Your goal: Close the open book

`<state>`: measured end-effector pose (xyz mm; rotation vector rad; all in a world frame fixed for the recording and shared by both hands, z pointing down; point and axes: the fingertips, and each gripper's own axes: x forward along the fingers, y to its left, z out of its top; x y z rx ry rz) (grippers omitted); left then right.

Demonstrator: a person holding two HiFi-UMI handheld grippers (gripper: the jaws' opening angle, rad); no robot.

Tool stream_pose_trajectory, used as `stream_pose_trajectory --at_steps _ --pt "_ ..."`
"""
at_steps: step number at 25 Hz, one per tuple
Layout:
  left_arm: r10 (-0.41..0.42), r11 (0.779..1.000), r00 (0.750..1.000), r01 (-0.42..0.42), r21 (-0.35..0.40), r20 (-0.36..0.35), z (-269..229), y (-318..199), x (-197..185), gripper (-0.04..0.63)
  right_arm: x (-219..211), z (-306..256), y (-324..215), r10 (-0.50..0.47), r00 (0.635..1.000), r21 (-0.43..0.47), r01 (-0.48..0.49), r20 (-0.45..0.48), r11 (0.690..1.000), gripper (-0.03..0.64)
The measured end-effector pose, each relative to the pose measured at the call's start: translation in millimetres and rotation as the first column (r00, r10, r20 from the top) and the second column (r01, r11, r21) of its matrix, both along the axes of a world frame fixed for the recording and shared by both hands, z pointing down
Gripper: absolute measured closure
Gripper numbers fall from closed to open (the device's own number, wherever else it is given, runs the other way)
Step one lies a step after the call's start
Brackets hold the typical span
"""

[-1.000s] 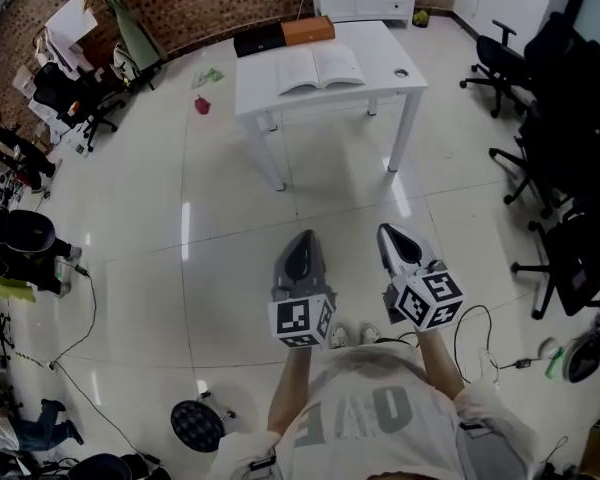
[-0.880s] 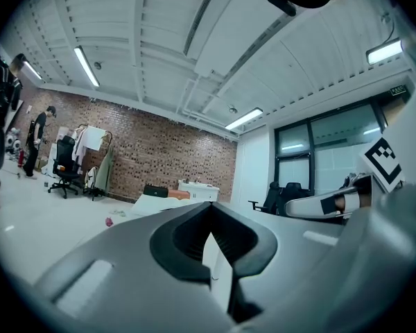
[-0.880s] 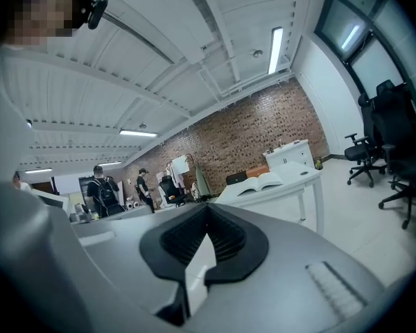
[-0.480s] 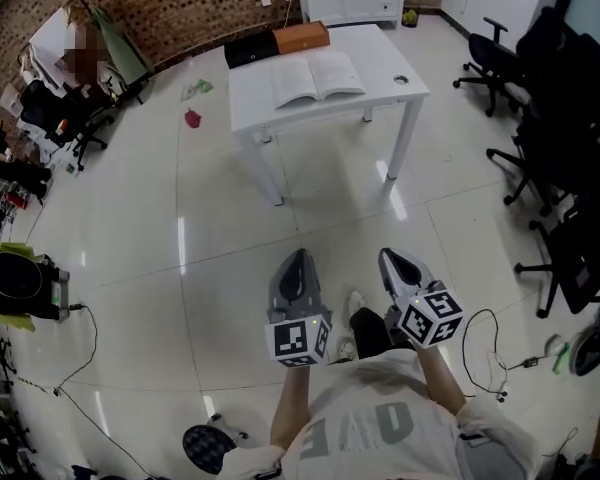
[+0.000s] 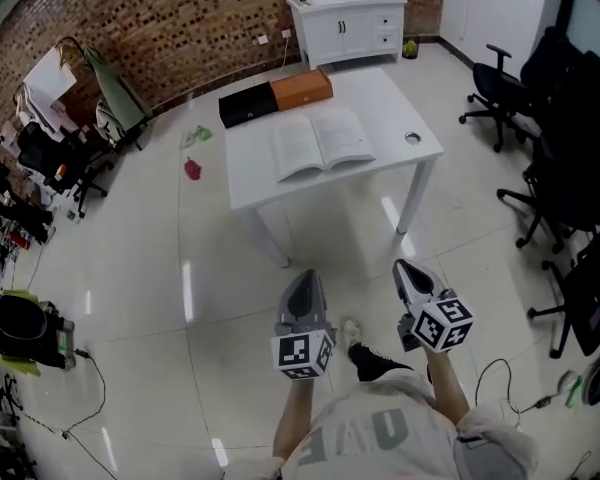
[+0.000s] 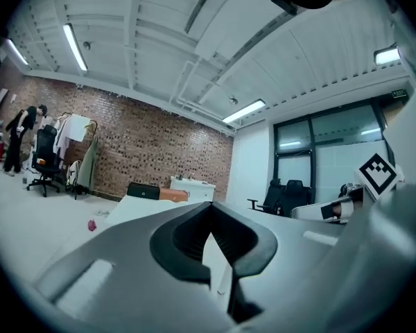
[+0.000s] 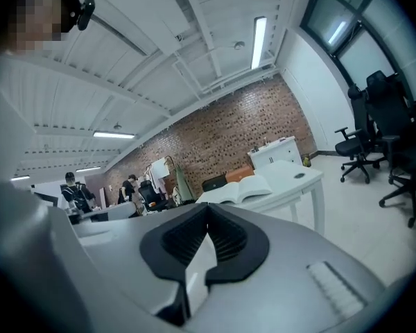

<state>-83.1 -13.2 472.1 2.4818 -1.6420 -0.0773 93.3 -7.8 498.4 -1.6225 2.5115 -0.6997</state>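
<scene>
An open book (image 5: 321, 143) lies flat on a white table (image 5: 380, 98) ahead of me; the right gripper view catches the book (image 7: 246, 186) too. My left gripper (image 5: 301, 290) and right gripper (image 5: 412, 274) hang side by side over the floor, well short of the table. Each points level toward it, shut with nothing held. In the left gripper view the left gripper (image 6: 209, 206) has its tips touching; the right gripper (image 7: 209, 206) looks the same in its own view.
A black box (image 5: 245, 106) and an orange box (image 5: 302, 88) sit at the table's far edge. A white cabinet (image 5: 346, 23) stands at the brick wall. Office chairs (image 5: 540, 108) crowd the right, clutter and chairs (image 5: 40, 158) the left. Cables (image 5: 500, 378) trail on the floor.
I have walked toward the table: it and the book sit nearer and larger in the head view. Both grippers travelled forward with me, still shut and side by side.
</scene>
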Motion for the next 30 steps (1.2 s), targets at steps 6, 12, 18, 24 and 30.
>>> stream_pose_trajectory --at_steps 6,12,18,24,30 --pt "-0.027 0.997 0.999 0.026 0.074 0.018 -32 -108 -6 0.583 -15 -26 -124 -0.091 0.995 0.048 0.093 -0.032 0.995 0.615" --pt "-0.072 0.997 0.997 0.072 0.029 0.008 -20 -176 -26 0.583 -54 -38 -200 -0.184 0.983 0.098 0.183 0.002 0.978 0.614" --pt "-0.036 0.999 0.999 0.036 0.011 0.007 -9 -257 -27 0.583 -72 -34 -272 -0.164 0.983 0.106 0.155 0.077 0.982 0.499" --pt "-0.001 1.000 1.000 0.001 0.025 0.011 -12 -339 -27 0.583 -83 -34 -349 -0.141 0.983 0.091 0.130 0.120 0.987 0.476" --pt "0.017 0.999 1.000 -0.017 -0.026 0.000 8 -387 -36 0.583 -87 20 -398 -0.031 0.992 -0.054 0.038 0.123 0.998 0.423"
